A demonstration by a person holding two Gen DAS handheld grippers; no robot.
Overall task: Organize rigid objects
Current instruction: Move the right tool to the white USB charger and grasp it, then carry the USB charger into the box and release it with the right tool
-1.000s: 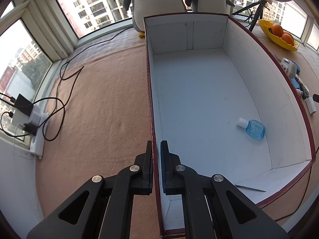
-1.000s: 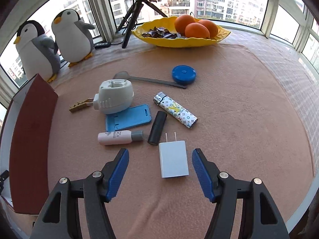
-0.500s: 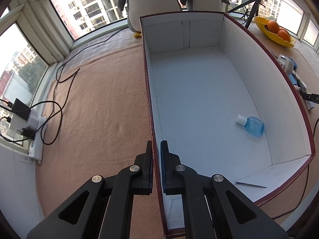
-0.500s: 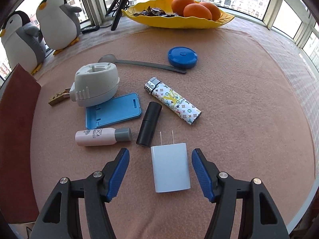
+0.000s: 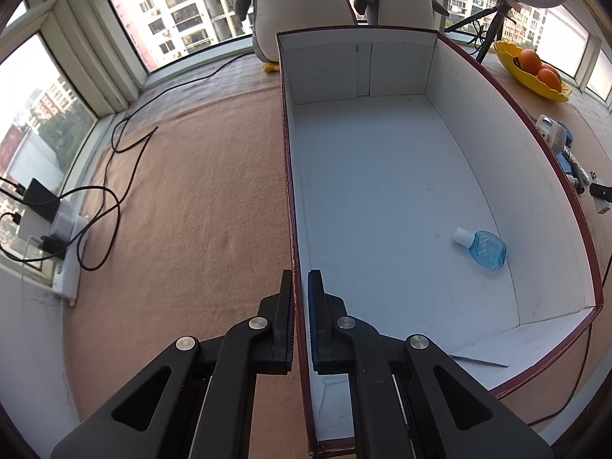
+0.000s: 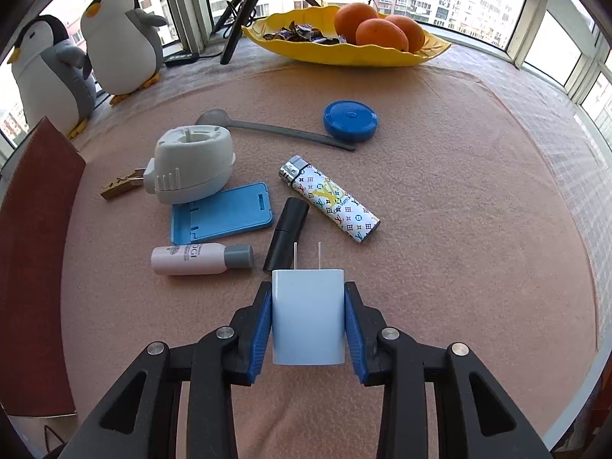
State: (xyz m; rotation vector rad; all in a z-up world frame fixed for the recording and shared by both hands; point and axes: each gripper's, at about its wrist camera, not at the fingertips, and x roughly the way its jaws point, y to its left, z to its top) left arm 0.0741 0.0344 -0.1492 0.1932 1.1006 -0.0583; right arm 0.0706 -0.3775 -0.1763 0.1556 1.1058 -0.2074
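My left gripper (image 5: 300,279) is shut on the left wall of a white-lined, dark red box (image 5: 288,191). A small blue bottle (image 5: 485,248) lies inside it. In the right wrist view a white wall charger (image 6: 308,321) lies on the pink cloth, prongs pointing away. My right gripper (image 6: 308,287) is closing around it, with the blue pads (image 6: 262,321) against both of its sides. Just beyond lie a pink bottle (image 6: 199,258), a black tube (image 6: 288,233), a patterned lighter (image 6: 331,199) and a blue phone stand (image 6: 225,218).
Farther back are a white plug-in device (image 6: 195,164), a clothes peg (image 6: 120,187), a grey spoon (image 6: 267,128) and a blue round case (image 6: 350,120). A yellow dish (image 6: 432,49) holds oranges. Two plush penguins (image 6: 122,38) stand by the window. A power strip with cables (image 5: 57,229) lies left of the box.
The right gripper's jaws have come together from wide apart onto the sides of the white charger, which now sits between them. The left gripper has kept its grip on the box wall.
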